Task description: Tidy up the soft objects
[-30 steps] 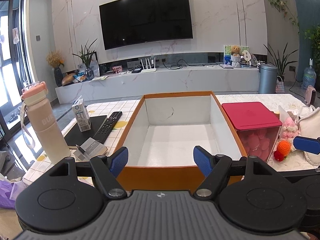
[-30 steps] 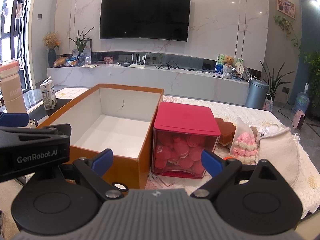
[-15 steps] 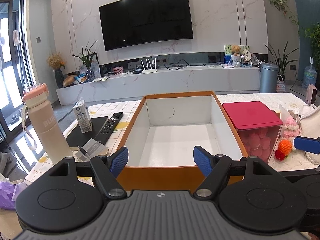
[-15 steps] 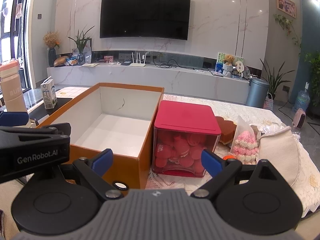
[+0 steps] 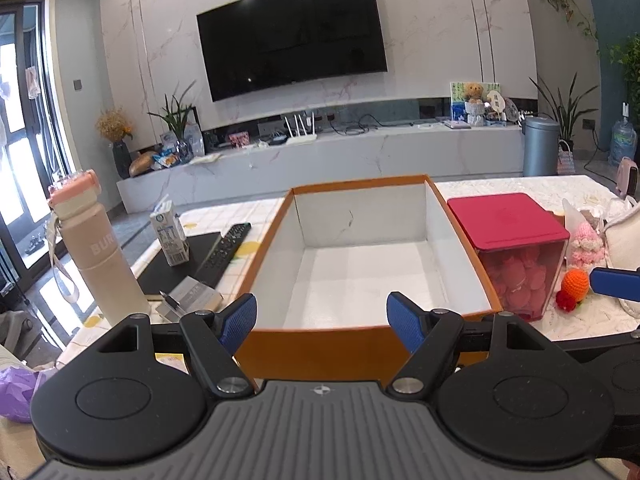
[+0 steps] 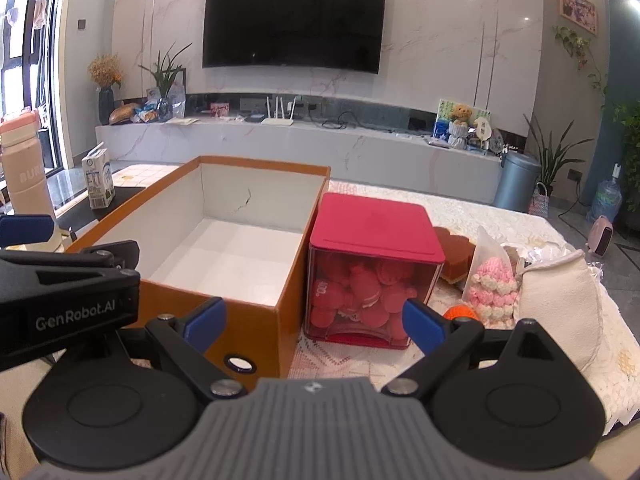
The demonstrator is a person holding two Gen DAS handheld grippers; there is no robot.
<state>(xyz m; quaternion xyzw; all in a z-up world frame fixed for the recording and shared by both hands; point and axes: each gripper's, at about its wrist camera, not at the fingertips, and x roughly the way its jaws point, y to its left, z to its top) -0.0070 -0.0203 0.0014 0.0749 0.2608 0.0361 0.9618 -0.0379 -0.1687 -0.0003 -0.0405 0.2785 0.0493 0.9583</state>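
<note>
An empty orange box (image 5: 360,344) (image 6: 260,320) with a white inside stands in the middle of the table. To its right sit a clear container with a red lid (image 6: 376,236) (image 5: 508,220) full of red soft pieces, a pink crocheted toy in a wrapper (image 6: 492,284) (image 5: 586,236), an orange knitted ball (image 5: 576,282) (image 6: 460,314) and a cream pouch (image 6: 560,300). My left gripper (image 5: 322,318) hangs open before the box's near wall, holding nothing. My right gripper (image 6: 314,322) is open too, in front of the red-lidded container.
Left of the box are a beige bottle (image 5: 96,248), a milk carton (image 5: 170,236), a remote (image 5: 226,248) on a black pad and a small card holder (image 5: 192,296). A brown heart-shaped box (image 6: 456,254) lies behind the container. A lace cloth (image 6: 520,216) covers the table's right side.
</note>
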